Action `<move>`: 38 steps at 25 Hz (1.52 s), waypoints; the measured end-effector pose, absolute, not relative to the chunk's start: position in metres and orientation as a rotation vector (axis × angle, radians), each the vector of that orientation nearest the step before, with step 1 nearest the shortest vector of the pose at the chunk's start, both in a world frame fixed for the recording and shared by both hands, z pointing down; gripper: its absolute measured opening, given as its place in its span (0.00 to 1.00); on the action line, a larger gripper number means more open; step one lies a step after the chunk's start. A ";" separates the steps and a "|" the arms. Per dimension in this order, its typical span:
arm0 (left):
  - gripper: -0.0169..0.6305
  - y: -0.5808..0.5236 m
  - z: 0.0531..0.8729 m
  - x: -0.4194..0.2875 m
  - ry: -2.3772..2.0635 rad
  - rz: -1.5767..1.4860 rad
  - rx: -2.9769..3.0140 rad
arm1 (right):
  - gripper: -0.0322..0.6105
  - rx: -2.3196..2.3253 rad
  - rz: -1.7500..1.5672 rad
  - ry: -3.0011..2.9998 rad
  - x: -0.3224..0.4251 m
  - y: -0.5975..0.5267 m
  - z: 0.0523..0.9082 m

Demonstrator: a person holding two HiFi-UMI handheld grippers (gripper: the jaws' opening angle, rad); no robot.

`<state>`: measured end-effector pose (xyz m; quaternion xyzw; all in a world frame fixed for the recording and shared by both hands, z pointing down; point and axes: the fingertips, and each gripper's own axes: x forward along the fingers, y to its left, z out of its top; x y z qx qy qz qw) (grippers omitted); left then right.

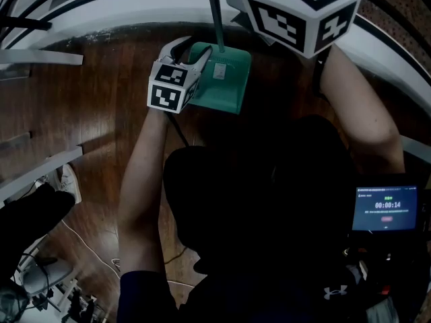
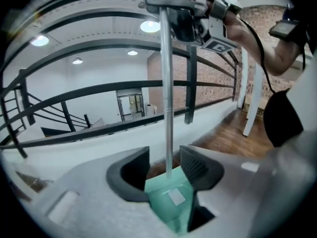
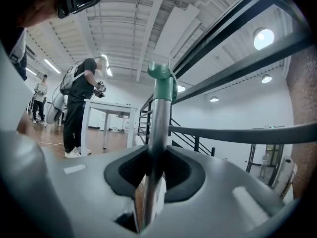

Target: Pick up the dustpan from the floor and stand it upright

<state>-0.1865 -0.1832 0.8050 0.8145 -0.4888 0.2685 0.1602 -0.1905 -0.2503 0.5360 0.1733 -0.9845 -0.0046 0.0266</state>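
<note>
Upper centre: right gripper fingers clamped on dustpan pole; left gripper fingers apart, pan between. Held only high, we risk it swinging, toppling.

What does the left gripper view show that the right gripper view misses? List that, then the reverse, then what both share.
Left gripper view only: the green pan between the open jaws of the left claw, the right claw seen from outside at the top of the pole, the wood floor and the brick wall.
Right gripper view only: a person standing by a white table.
Both: the pole, which the right claw clamps, its green handle tip and the dark railing.
</note>
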 end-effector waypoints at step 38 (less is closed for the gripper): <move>0.19 0.038 0.358 -0.148 -1.610 0.494 1.861 | 0.14 0.769 0.602 -2.732 0.068 -0.098 0.330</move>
